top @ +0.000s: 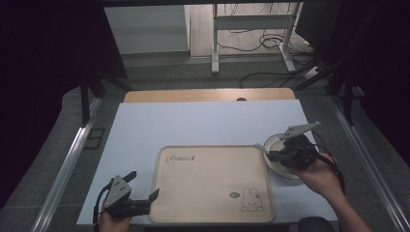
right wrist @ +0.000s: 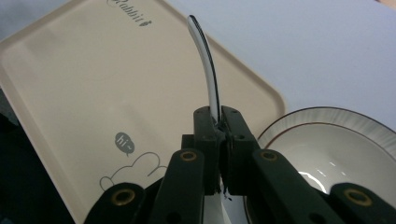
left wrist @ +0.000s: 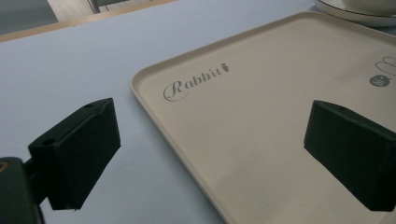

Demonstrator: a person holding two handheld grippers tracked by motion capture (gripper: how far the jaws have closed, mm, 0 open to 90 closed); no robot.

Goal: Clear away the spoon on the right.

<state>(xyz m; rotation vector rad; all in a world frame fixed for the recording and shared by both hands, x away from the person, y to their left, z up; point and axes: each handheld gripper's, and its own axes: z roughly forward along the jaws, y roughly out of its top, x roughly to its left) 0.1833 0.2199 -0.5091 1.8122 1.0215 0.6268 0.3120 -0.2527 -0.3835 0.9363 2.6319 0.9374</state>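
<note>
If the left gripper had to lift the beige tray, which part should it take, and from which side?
Probably the raised rim at the tray's near-left corner, approached level from the left. The tray lies flat on the white table, so only its upturned lip offers an edge, and the open left gripper already sits beside that corner.

Dim room, grey floor [top: 159, 67], white desk frame [top: 251, 21] behind, tangled cables [top: 263, 41], dark curtains [top: 43, 72] at both sides

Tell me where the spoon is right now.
The spoon is clamped by its handle in the right claw, at the right of the high view. It sticks out over the right edge of the tray, just beside the white bowl.
</note>
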